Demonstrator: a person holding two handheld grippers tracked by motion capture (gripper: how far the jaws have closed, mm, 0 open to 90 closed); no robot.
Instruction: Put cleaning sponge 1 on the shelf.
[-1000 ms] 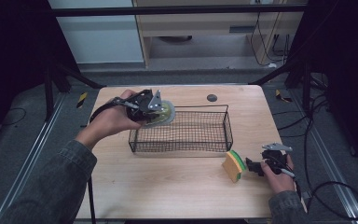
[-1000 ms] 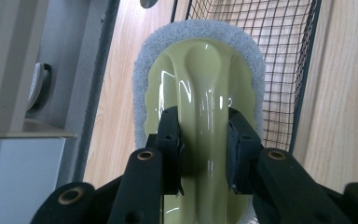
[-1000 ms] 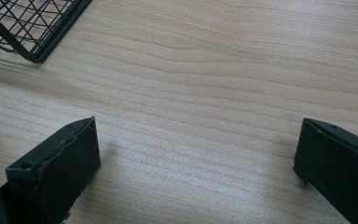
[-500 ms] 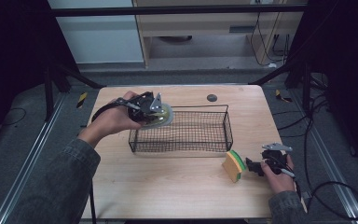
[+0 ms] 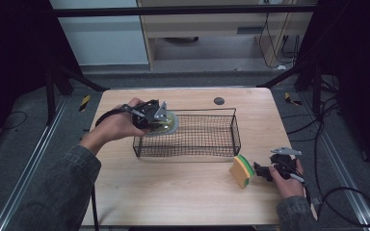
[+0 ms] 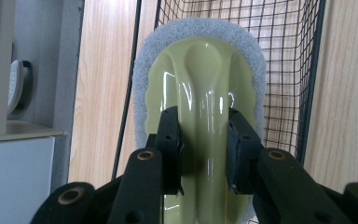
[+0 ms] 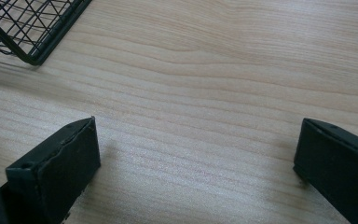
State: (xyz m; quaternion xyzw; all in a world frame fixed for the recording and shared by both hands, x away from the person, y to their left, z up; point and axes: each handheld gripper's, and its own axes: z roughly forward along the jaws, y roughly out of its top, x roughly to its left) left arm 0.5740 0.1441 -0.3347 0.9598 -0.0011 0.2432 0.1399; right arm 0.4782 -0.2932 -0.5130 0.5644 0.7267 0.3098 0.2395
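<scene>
Two tongs at one worktop (image 5: 173, 202). The wire basket (image 5: 207, 137) sits mid-worktop. Left tongs (image 6: 204, 140) clamp the scrubber (image 6: 200, 93) handle over the basket's left end; lower level, then release. Right tongs (image 7: 196, 163) gape wide beside the sponge (image 5: 241, 171), near the right edge.

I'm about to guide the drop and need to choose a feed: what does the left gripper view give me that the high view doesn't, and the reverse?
Left gripper view: the left tongs pinch the raised glossy handle of the green scrubber, and its grey pad edge is plain.

High view: the yellow-green sponge stands on the table beside the right tongs, and the whole wire basket is in frame.

Both: the scrubber held at the basket's left end.
</scene>
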